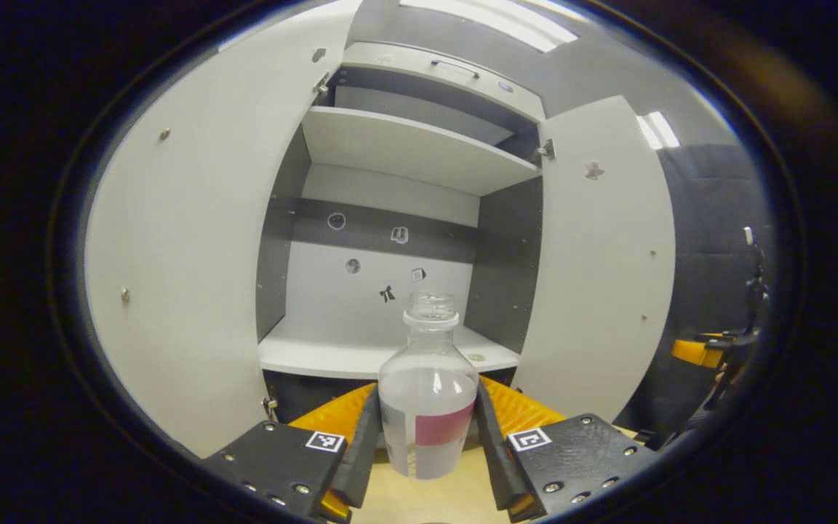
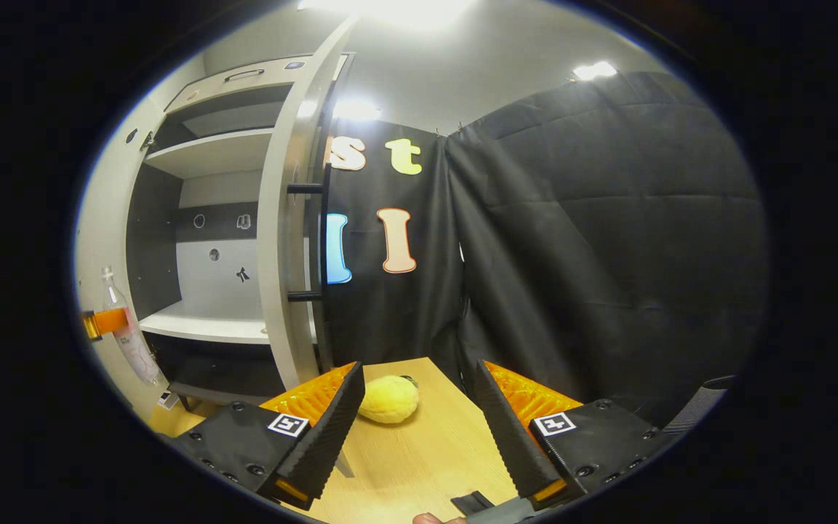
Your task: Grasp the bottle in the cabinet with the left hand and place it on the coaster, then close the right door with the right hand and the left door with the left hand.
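Your left gripper (image 1: 426, 444) grasps the uncapped clear bottle (image 1: 428, 407) between both fingers, upright above the wooden table (image 1: 419, 502); beyond stands the open cabinet (image 1: 390, 349) (both doors swung wide). Your right gripper (image 2: 419, 429) is released, a yellow plush toy (image 2: 388, 399) between its fingertips.

- In the right gripper view we see a light wooden table (image 2: 419, 451); a yellow plush toy (image 2: 388, 399) lies on it near the far edge, close to the black cloth wall.
- In the left gripper view we see the same wooden top (image 1: 419, 498) low in the frame, in front of the cabinet.
- We see the cabinet's lower shelf (image 1: 332, 353), white, with a small round mark or object (image 1: 476, 357) on its right part; we cannot tell what it is.
- We see an upper shelf (image 1: 404, 145) above it, nothing visibly resting on it.
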